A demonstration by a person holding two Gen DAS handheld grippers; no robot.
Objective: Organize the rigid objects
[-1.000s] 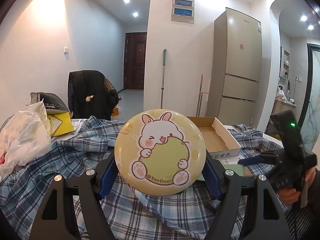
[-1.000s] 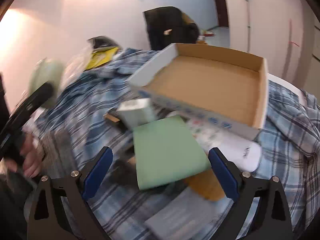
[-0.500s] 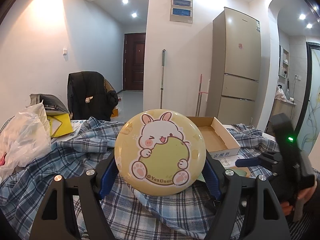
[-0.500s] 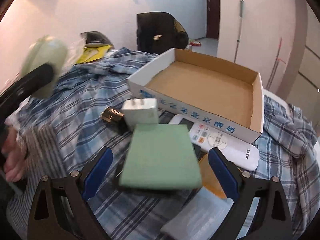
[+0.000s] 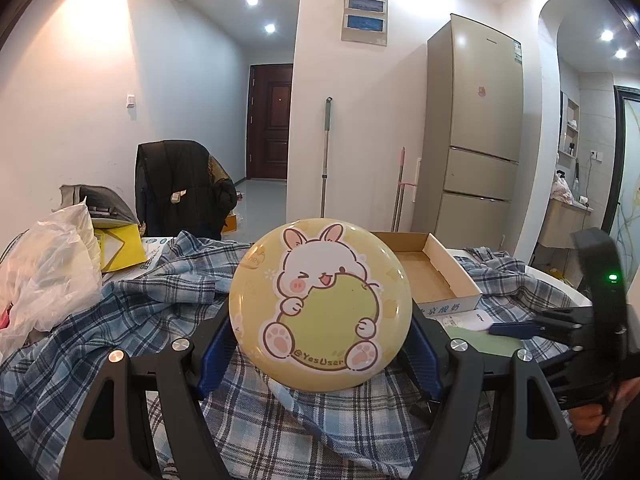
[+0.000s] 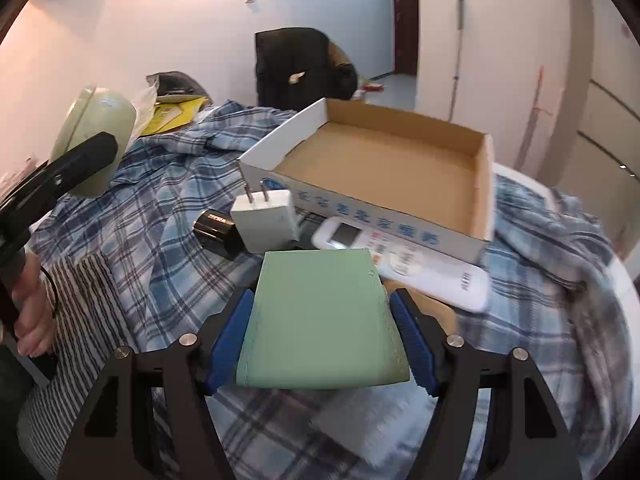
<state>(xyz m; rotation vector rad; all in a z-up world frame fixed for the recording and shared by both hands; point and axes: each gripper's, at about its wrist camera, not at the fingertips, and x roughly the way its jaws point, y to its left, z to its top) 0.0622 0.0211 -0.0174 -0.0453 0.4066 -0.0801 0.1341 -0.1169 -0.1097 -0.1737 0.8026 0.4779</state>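
Plaid cloth (image 5: 120, 312) covers the table. Left wrist view: left gripper (image 5: 320, 344) clamps round yellow rabbit tin (image 5: 320, 304), cardboard tray (image 5: 428, 272) behind it. Right wrist view: right gripper (image 6: 320, 340) jaws closing around green wallet (image 6: 320, 320), nearside of the tray (image 6: 384, 184); pad contact unclear.

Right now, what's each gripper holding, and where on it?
Left gripper: round yellow bunny tin, gripped across its side edges. Right gripper: jaws closing on the green wallet, at its two long side edges.
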